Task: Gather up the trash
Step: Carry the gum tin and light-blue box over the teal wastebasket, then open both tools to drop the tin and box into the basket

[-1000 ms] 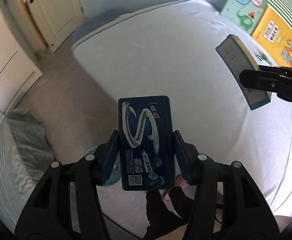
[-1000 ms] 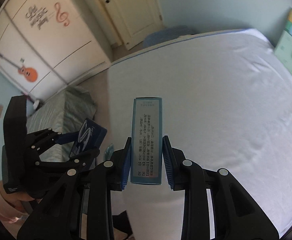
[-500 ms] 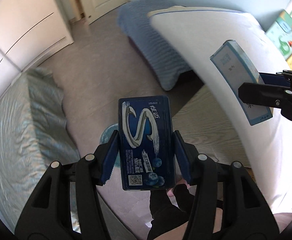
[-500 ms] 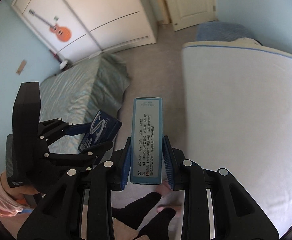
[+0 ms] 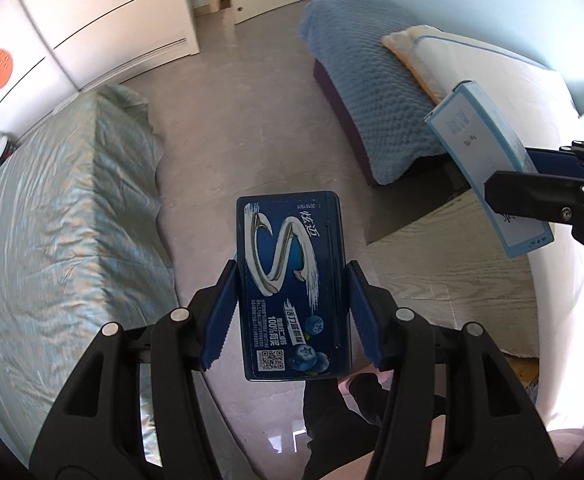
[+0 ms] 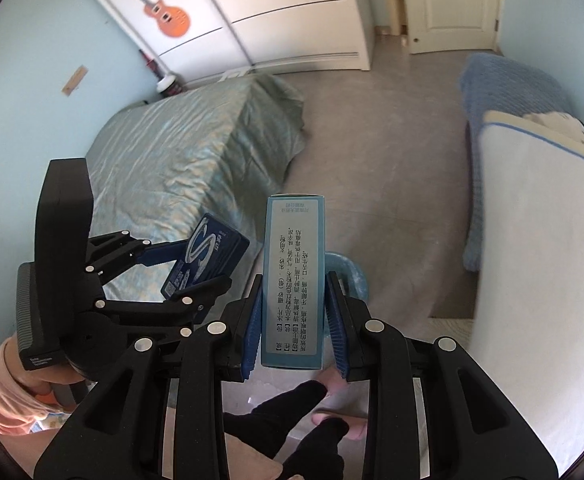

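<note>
My left gripper is shut on a dark blue gum pack with a silver S, held above the floor. It also shows in the right wrist view. My right gripper is shut on a light blue medicine box with printed text. That box also shows at the right of the left wrist view. A pale blue round bin stands on the floor, mostly hidden behind the box.
A green-covered bed lies to the left. A white mattress and a blue blanket lie to the right. Grey floor runs between them toward white wardrobes and a door. The person's feet are below.
Both grippers have swung left, away from the white mattress, and now face the floor between the beds. Both items stay gripped. The bin has come into the right wrist view.
</note>
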Tool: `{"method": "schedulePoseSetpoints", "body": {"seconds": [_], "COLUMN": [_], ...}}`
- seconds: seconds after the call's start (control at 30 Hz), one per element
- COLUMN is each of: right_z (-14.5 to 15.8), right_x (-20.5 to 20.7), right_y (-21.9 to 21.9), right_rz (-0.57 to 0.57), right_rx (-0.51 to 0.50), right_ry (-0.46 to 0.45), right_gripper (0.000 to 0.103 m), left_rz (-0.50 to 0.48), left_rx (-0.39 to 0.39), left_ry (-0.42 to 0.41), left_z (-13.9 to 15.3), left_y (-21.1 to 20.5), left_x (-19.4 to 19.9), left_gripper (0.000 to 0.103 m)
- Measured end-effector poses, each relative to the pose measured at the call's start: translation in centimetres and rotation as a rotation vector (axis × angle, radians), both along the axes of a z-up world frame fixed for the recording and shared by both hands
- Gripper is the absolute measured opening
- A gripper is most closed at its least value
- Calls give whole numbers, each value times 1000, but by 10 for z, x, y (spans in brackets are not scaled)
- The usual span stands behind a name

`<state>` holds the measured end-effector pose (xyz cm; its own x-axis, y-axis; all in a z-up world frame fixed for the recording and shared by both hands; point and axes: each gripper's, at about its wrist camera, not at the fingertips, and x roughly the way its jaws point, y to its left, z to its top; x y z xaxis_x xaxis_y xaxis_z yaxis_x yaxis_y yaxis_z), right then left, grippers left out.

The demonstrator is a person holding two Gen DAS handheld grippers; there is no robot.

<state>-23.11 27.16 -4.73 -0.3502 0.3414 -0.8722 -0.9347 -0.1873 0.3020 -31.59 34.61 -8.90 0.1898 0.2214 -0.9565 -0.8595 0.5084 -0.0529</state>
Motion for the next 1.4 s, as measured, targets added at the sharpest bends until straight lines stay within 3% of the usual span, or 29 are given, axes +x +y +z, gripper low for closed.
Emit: {"method": "schedulePoseSetpoints", "body": {"seconds": [0.7,0.73,0.77,0.8,0.83,0.93,1.4], "right_z": [-9,-10,-9,-8,-4,3,6], "right_x": [-41,-39,-38,-33,-29,-19,-11], "right_y": [30,31,33,34,35,37,32], "right_rz": [102,91,75,36,1,-23,-45], "right_rx": [-53,-65,-71,-68,-49,-25,-25], "right_ry": [27,40,53,59,54,92,89], "right_gripper": [32,34,53,68,89,89,89], "left_rz": [84,81,77,84,99,93,87], "left_rx": [-27,-30,-33,-12,30,29,33], "left_ry": [-5,-6,2,28,59,61,51], "left_z": [-13,-13,-13,-13,-11,-10,-7], "left_y": [13,14,14,14,13,13,10], "left_x": [-32,-32,-31,-30,-31,-32,-28], "left_gripper": [52,59,84,94,96,96,96]}}
